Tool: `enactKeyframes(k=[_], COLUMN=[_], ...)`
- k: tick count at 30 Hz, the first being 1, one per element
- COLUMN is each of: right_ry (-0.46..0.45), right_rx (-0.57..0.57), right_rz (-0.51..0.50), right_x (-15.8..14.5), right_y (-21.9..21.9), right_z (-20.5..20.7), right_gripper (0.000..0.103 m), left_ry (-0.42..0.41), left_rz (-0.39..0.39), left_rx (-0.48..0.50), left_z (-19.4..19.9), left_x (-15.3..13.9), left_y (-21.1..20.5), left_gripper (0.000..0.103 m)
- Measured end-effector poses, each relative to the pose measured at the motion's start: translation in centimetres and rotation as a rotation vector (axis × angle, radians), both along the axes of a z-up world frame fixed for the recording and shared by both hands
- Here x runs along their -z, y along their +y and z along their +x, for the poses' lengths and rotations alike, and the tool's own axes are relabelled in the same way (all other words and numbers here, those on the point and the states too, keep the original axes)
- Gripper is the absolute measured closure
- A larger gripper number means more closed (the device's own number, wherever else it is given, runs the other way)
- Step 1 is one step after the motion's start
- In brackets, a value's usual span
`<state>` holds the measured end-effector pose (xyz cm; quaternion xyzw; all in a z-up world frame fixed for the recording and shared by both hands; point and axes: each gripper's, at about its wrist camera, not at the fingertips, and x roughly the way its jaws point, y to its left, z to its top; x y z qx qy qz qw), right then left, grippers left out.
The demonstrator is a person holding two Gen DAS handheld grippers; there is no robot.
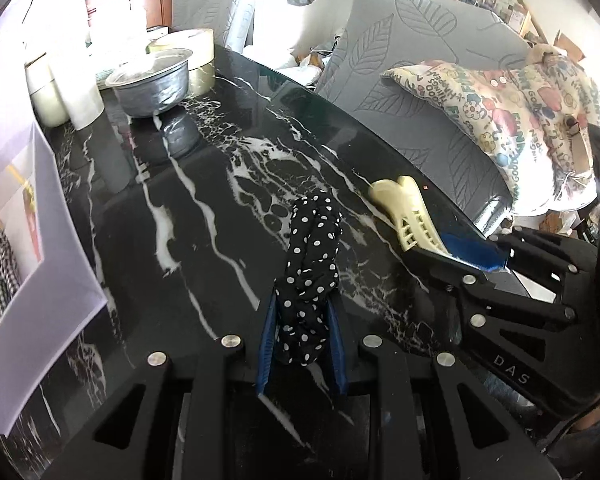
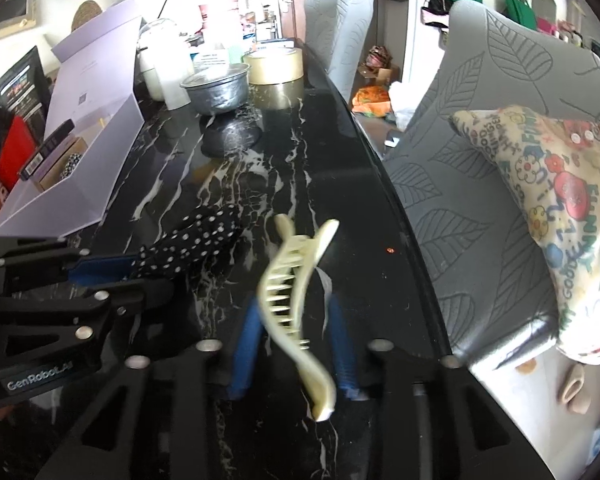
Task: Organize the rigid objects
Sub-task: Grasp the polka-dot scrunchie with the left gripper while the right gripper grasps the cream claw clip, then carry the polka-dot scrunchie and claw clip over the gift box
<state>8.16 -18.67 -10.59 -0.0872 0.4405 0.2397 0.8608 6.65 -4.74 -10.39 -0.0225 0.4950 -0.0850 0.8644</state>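
Observation:
A black white-dotted fabric hair tie (image 1: 314,240) hangs forward from my left gripper (image 1: 302,304), whose blue pads are shut on its lower end above the black marble table (image 1: 172,184). From the right wrist view the same hair tie (image 2: 192,240) and left gripper (image 2: 128,272) show at the left. A cream hair claw clip (image 2: 288,280) stands tilted between the blue pads of my right gripper (image 2: 296,308), which is shut on it. In the left wrist view the claw clip (image 1: 404,208) sticks out of the right gripper (image 1: 452,252) near the table's right edge.
An open lilac box (image 2: 80,120) with small items inside lies along the table's left side. A metal bowl (image 2: 216,88), a tape roll (image 2: 276,64) and white jars stand at the far end. Grey chairs (image 2: 480,160) with a printed cushion (image 2: 560,200) line the right edge.

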Motion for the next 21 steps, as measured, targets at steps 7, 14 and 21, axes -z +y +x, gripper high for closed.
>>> enactKeyframes(k=[7,14,21], right_ry=[0.009,0.026,0.022], right_rx=[0.002,0.009,0.011], right_rz=[0.016,0.044,0.06], right_x=[0.0,-0.2,-0.8], right_y=[-0.3,-0.9,-1.0], right_z=[-0.4,-1.6,-3.0], right_gripper=[0.082,0.083,0.083], left_ry=[-0.049,-0.091,-0.118], left_rz=[-0.013,-0.001,-0.004], left_rx=[-0.005,-0.016,-0.01], left_z=[-0.7,-1.8,-3.5], left_x=[0.2,-0.4,-2.0], left_y=[0.2,0.0,-0.1], left_gripper=[0.079,0.088,0.089])
